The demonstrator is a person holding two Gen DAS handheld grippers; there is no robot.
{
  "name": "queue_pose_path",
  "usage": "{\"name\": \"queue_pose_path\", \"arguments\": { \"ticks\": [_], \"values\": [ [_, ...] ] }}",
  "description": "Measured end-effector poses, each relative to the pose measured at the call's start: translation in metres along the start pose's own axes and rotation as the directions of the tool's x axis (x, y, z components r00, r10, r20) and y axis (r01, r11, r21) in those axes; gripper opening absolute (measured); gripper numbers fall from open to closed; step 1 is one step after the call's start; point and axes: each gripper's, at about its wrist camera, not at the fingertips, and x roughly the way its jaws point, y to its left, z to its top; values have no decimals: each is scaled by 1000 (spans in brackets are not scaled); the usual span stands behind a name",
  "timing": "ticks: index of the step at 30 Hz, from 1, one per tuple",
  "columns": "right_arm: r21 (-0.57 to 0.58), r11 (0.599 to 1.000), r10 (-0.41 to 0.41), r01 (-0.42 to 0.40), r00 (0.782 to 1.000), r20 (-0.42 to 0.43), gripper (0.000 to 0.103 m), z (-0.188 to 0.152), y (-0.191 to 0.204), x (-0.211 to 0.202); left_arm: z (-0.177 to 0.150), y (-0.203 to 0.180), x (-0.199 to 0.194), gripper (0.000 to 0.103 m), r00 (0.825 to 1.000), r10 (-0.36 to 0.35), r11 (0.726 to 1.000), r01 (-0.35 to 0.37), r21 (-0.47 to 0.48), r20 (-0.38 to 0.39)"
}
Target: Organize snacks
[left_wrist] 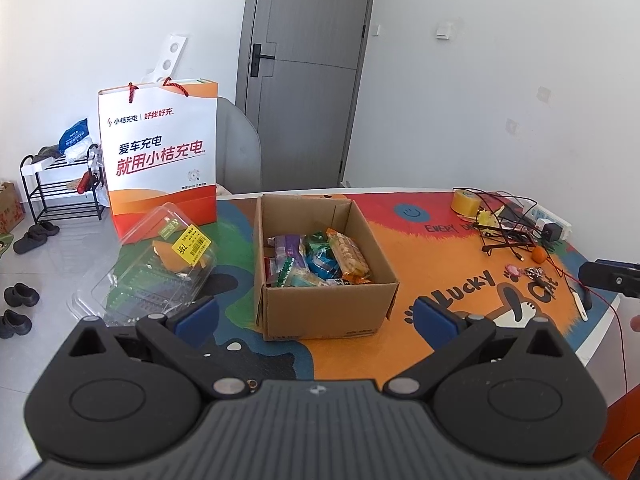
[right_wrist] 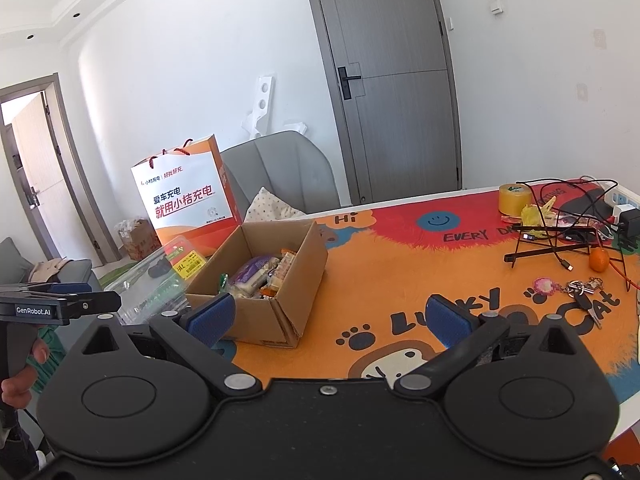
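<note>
An open cardboard box [left_wrist: 320, 304] [right_wrist: 296, 280] stands on the colourful table mat, with several wrapped snack packets [left_wrist: 320, 258] [right_wrist: 260, 272] lying inside it. Left of the box sits a clear plastic clamshell container [left_wrist: 160, 276] [right_wrist: 156, 284] with a yellow price label and an orange item inside. My left gripper [left_wrist: 314, 316] hovers open in front of the box, nothing between its blue pads. My right gripper [right_wrist: 328, 318] is open too, held above the mat to the right of the box and empty. The left gripper's body [right_wrist: 56, 306] shows at the left edge of the right wrist view.
A white and orange paper bag [left_wrist: 160, 160] [right_wrist: 188, 200] stands behind the clamshell. At the table's far right lie a tape roll [right_wrist: 514, 199], tangled cables with a black stand [right_wrist: 560, 236], a small orange fruit [right_wrist: 599, 260] and keys [right_wrist: 580, 292]. A grey chair [right_wrist: 280, 176] is behind the table.
</note>
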Motion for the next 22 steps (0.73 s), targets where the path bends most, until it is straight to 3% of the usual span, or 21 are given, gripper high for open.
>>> {"name": "queue_pose_path", "arguments": {
  "ticks": [22],
  "values": [
    [-8,1000,3,-3,1000,-13,103,-1,2,3,-2,-2,2,102,1000,-11,1000,11,-2,-6]
  ]
}}
